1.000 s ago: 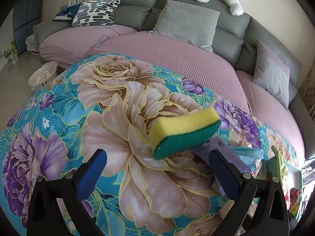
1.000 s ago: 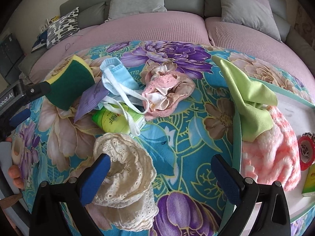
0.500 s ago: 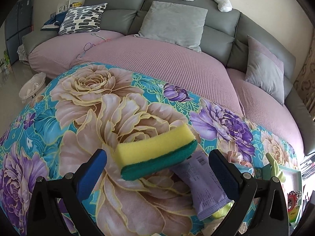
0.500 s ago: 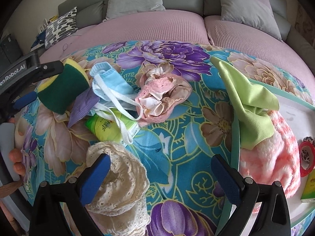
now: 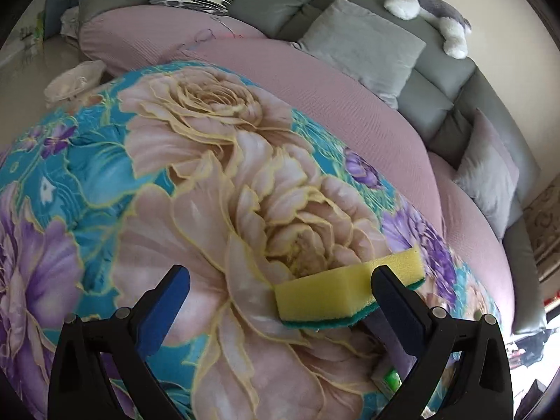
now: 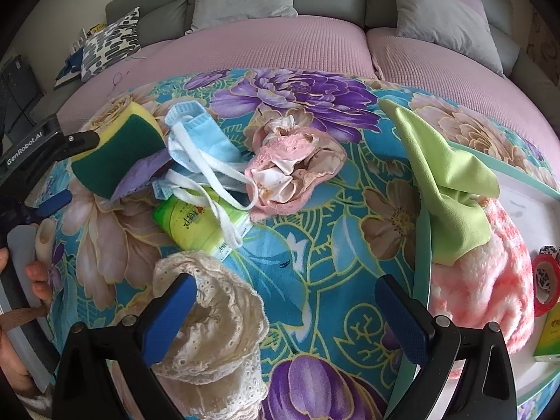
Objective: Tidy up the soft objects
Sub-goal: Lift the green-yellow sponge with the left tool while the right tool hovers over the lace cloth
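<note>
A yellow sponge with a green scrub side [image 5: 336, 294] lies on the floral cloth, resting partly on a purple tube. My left gripper [image 5: 280, 301] is open, with the sponge touching its right finger [image 5: 395, 301]. The sponge also shows in the right wrist view [image 6: 119, 150]. My right gripper [image 6: 285, 309] is open above a cream lace cloth [image 6: 213, 325]. Blue face masks [image 6: 199, 147], a pink lace garment [image 6: 297, 168] and a green tissue pack [image 6: 196, 224] lie in a heap. A green cloth [image 6: 444, 182] and a pink fluffy item [image 6: 490, 273] rest at the tray.
A teal-rimmed white tray [image 6: 421, 245] stands at the right with a red tape roll [image 6: 546, 280]. A grey sofa with a pink cover [image 5: 332, 80], cushions [image 5: 364, 49] and a plush toy [image 5: 427, 7] lies behind. The table's left edge drops to the floor.
The left gripper has swung left and closer, so the sponge has shifted from between the fingers to its right finger. The right gripper has edged slightly forward over the lace cloth.
</note>
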`<act>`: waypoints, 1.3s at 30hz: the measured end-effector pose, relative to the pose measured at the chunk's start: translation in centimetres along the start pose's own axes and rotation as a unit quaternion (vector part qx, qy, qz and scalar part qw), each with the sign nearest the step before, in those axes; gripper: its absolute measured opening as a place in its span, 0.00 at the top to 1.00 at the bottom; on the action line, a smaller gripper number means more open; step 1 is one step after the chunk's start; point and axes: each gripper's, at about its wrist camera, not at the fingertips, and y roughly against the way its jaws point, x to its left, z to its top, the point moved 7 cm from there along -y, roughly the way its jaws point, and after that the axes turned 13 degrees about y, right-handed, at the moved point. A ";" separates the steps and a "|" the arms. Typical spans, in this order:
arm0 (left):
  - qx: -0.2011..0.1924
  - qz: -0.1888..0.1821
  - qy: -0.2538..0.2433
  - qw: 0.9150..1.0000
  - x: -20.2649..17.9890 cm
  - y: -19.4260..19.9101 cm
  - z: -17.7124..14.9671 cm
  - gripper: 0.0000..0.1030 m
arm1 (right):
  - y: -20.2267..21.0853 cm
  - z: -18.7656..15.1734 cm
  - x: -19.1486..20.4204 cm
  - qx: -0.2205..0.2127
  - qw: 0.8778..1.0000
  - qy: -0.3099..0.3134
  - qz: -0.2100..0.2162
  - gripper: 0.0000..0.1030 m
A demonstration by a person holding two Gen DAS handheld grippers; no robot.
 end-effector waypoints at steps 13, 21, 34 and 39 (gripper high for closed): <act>0.052 0.053 -0.128 0.989 -0.5 -0.4 -5.7 0.00 | 0.1 -0.3 0.3 0.000 1.000 0.003 0.002 0.00; 0.014 0.053 -0.189 0.980 -1.6 -1.0 -5.2 0.00 | 0.0 -0.4 0.0 0.003 1.000 0.000 0.004 0.00; 0.003 0.040 -0.248 0.968 -3.2 -1.4 -6.3 0.34 | -0.1 -0.5 0.1 0.006 1.000 -0.001 0.004 0.00; -0.007 0.048 -0.246 0.968 -2.9 -0.7 -6.4 0.35 | -0.1 -0.6 0.2 0.008 1.000 0.001 0.002 0.00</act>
